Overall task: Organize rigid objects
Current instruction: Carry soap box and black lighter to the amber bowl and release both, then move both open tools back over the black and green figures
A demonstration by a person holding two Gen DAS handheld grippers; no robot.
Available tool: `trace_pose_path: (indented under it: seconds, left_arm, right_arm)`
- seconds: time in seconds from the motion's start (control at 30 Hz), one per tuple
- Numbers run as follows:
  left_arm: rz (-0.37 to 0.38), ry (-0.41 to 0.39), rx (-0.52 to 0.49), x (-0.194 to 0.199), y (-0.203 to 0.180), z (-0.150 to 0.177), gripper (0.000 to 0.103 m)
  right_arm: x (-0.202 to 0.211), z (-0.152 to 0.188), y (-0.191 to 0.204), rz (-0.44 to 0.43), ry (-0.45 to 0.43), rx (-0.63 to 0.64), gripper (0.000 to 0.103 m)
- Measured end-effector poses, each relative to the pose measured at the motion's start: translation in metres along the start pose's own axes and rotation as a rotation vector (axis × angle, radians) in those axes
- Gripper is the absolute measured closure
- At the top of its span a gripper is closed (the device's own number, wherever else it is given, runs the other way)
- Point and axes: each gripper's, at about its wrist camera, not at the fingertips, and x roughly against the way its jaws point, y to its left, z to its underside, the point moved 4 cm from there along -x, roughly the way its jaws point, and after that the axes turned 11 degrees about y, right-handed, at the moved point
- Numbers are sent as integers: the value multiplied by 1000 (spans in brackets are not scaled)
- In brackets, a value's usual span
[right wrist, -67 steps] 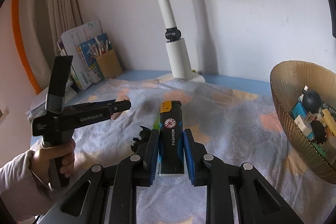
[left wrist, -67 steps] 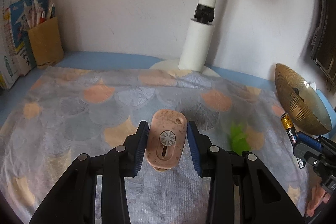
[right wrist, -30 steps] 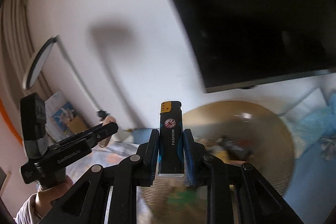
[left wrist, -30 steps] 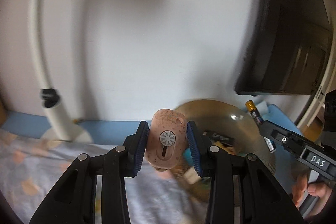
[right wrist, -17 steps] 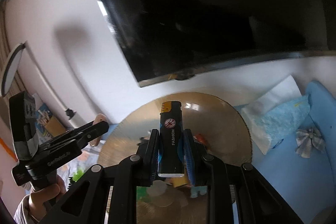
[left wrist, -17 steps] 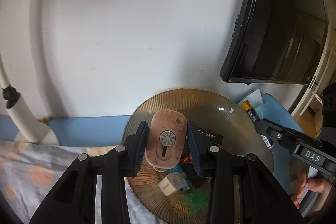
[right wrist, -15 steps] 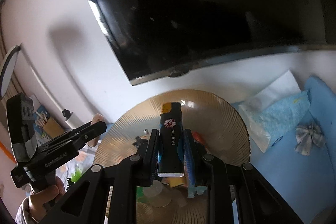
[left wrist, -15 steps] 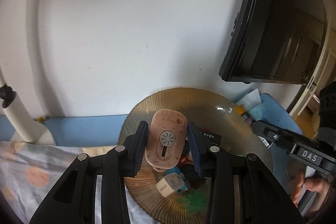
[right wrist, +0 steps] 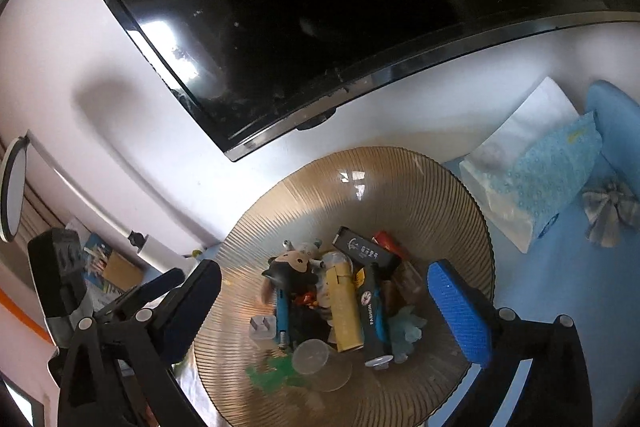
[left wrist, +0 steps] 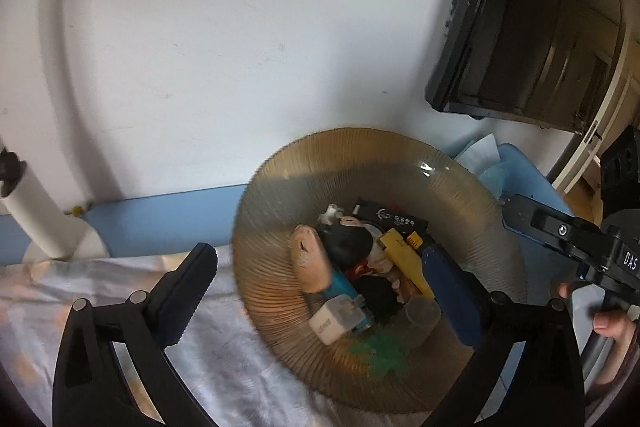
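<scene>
- Left gripper (left wrist: pixel 320 291): jaws spread wide, empty, hanging over the bowl's near-left side. Right gripper (right wrist: pixel 324 307): also spread wide, empty, over the bowl centre.
- Both items sit in the ribbed amber bowl (right wrist: pixel 400 187): pink oval tag (left wrist: pixel 310 263) on the left of the pile, black lighter (right wrist: pixel 372 311) just right of the yellow stick (right wrist: pixel 344 311).
- Release looks complete. To finish well, lift straight up with jaws wide (pile is loose, easy to snag).
- Bowl is glossy, ridged and translucent; contents are hard plastics, including a white plug (left wrist: pixel 336 319) and clear cup (right wrist: pixel 310 357).
- Far: monitor (right wrist: pixel 320 7) on the white wall.
</scene>
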Motion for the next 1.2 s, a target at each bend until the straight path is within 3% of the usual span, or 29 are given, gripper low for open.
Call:
trace_pose_path:
  seconds: [0.27,0.63,0.9,1.2]
  left_arm:
    - [-62,-35,27,40,32,1,1]
    - [-220,-58,97,104,124,35,1]
    - [-228,15,180,92,168,90,1]
    - [-191,136,185,44,175,139,1]
  right_arm:
    - [8,0,45,-35,-48,58,0]
    - [-10,17,163,-130,-46,222,0]
    - [-65,57,217,-144,61,307,0]
    - [-128,105,232,-82,210,352,0]
